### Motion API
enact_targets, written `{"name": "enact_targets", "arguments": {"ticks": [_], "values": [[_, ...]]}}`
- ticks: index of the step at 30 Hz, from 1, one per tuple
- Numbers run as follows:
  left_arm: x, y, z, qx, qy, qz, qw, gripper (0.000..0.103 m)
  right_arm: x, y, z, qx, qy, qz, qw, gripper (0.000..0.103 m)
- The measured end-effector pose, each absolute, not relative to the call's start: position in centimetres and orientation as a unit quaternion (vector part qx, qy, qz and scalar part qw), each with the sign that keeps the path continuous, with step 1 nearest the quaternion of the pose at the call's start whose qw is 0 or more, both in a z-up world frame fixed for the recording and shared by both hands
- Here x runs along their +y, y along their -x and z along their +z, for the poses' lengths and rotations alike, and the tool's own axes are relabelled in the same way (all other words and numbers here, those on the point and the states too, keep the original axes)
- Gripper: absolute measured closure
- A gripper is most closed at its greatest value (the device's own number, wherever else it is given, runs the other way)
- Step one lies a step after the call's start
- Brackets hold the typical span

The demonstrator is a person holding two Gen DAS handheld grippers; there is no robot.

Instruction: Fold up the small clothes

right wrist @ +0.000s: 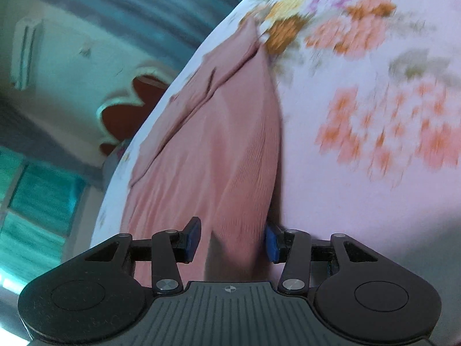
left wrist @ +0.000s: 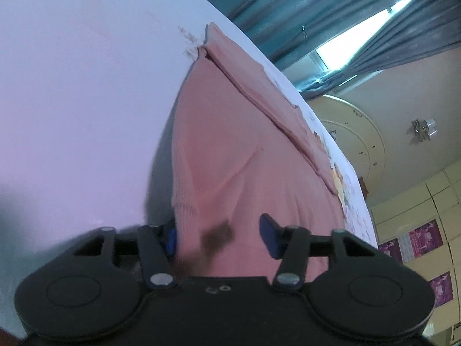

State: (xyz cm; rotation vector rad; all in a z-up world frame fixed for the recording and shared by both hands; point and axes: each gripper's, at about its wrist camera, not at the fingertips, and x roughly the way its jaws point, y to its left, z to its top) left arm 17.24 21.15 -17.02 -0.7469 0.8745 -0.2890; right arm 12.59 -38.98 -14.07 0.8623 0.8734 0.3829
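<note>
Both grippers are seen tilted downward and rolled over a pink garment (left wrist: 230, 150) spread on a floral bedsheet (right wrist: 374, 115). The left gripper (left wrist: 220, 238) is held at the garment's near edge with fabric between its partly parted jaws, the left-hand blue pad (left wrist: 172, 240) against the cloth and the other clear of it; whether it is clamped cannot be told. The right gripper (right wrist: 232, 243) is likewise set astride a raised fold at the near edge, grip undetermined; beyond the garment, blue curtains (left wrist: 288, 3) and a window (left wrist: 366, 34) are observed.
</note>
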Motion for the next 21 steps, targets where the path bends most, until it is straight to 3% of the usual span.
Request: {"name": "enact_targets", "arguments": {"ticks": [4, 7, 11, 14, 17, 21], "values": [[21.5, -17.0, -17.3, 0.408, 0.362, -0.132, 0.828, 0.061, -39.2, -12.4, -14.3, 0.401, -0.416, 0.171, 0.798, 0.083], [21.0, -17.2, -16.7, 0.408, 0.334, -0.125, 0.84, 0.098, -39.5, -12.5, -13.7, 0.396, -0.4, 0.165, 0.81, 0.095], [21.8, -15.0, -15.2, 0.328, 0.373, -0.141, 0.856, 0.098, -40.4, -11.2, -11.0, 0.341, -0.396, 0.204, 0.828, 0.096], [21.9, -15.4, -17.1, 0.37, 0.366, -0.095, 0.849, 0.098, -40.5, -10.8, -11.7, 0.341, -0.401, 0.194, 0.828, 0.096], [21.9, -15.6, -18.9, 0.375, 0.406, -0.077, 0.83, 0.098, -39.4, -12.1, -13.7, 0.412, -0.359, 0.149, 0.824, 0.096], [21.2, -15.7, -17.7, 0.372, 0.394, -0.072, 0.838, 0.098, -39.9, -12.3, -11.7, 0.365, -0.376, 0.171, 0.834, 0.096]]}}
